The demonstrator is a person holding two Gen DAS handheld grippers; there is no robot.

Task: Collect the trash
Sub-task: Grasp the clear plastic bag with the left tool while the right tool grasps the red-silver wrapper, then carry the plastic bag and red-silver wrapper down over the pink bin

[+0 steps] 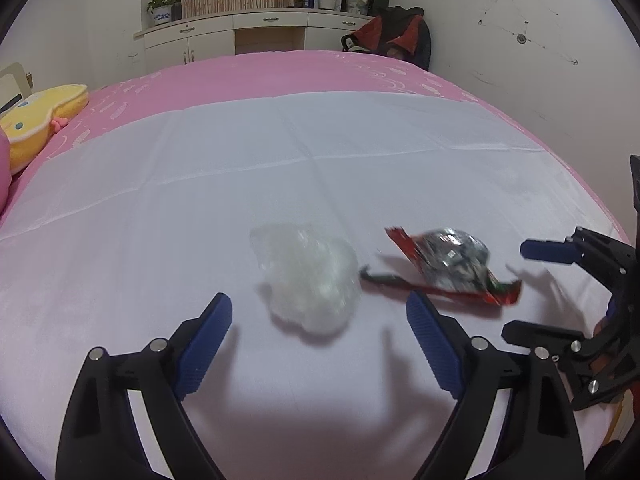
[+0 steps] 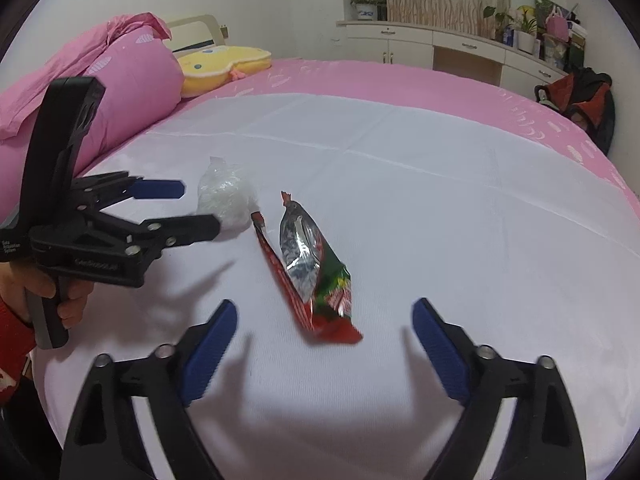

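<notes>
Left gripper (image 1: 319, 326): jaws spread, nothing held | right gripper (image 2: 325, 334): jaws spread, nothing held | clear plastic wad (image 1: 310, 280) and torn snack wrapper (image 2: 312, 268): laid side by side on white sheet (image 2: 440, 208)

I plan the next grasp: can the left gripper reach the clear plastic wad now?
Probably yes: the left gripper is open, the clear plastic wad lies just ahead between its fingers, nothing between.

A crumpled clear plastic wad (image 1: 310, 282) is seen lying on the white sheet (image 1: 160, 216). At its three o'clock, just beside it, a torn red-and-green snack wrapper (image 1: 452, 266) lies flat, opened, its silver lining exposed.
</notes>
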